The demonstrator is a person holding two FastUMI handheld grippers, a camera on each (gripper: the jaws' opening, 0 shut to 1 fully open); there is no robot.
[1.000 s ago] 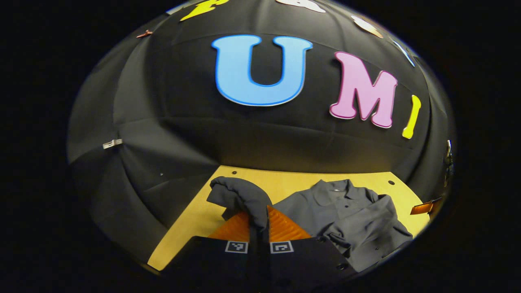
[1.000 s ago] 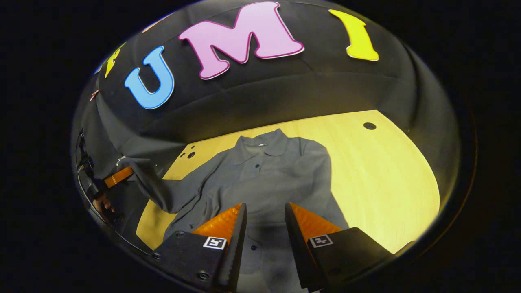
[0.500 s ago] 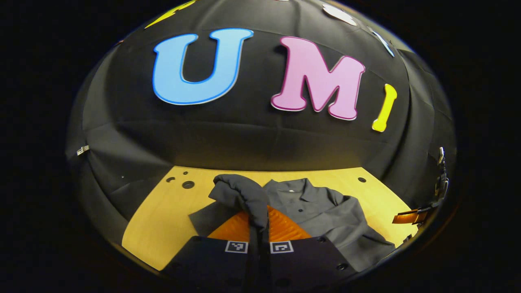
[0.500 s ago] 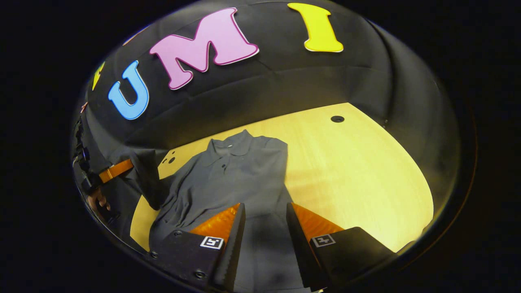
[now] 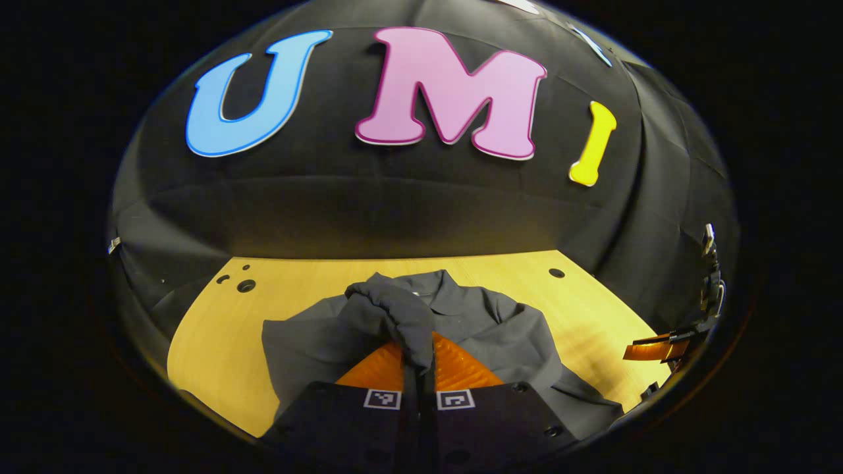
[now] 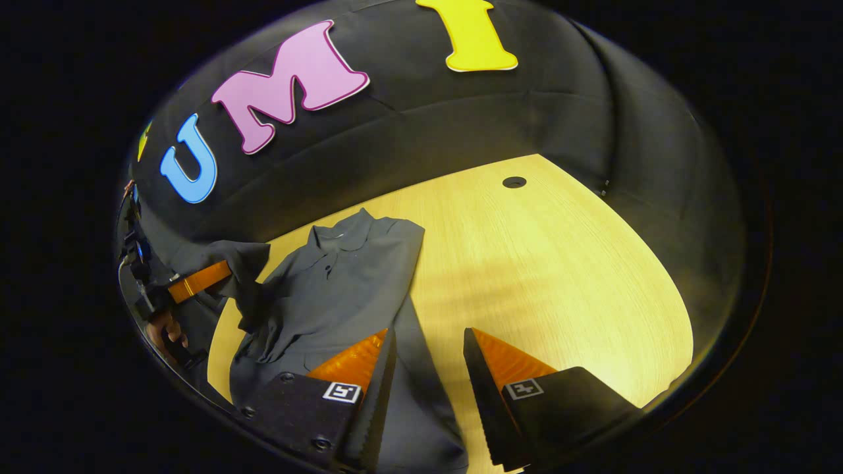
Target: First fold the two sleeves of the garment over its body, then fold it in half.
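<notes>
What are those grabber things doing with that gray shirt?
A person is folding a gray shirt on a wooden table with two grippers. The left gripper is pinching one sleeve, lifted above the shirt's body. The right gripper hangs open over the shirt's edge, holding nothing. The other sleeve looks folded in already. The fold in half is not yet done.

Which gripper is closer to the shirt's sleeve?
Left. The left gripper is shut on the sleeve, lifting it over the shirt. The right gripper is open, off near the shirt's hem.
</notes>
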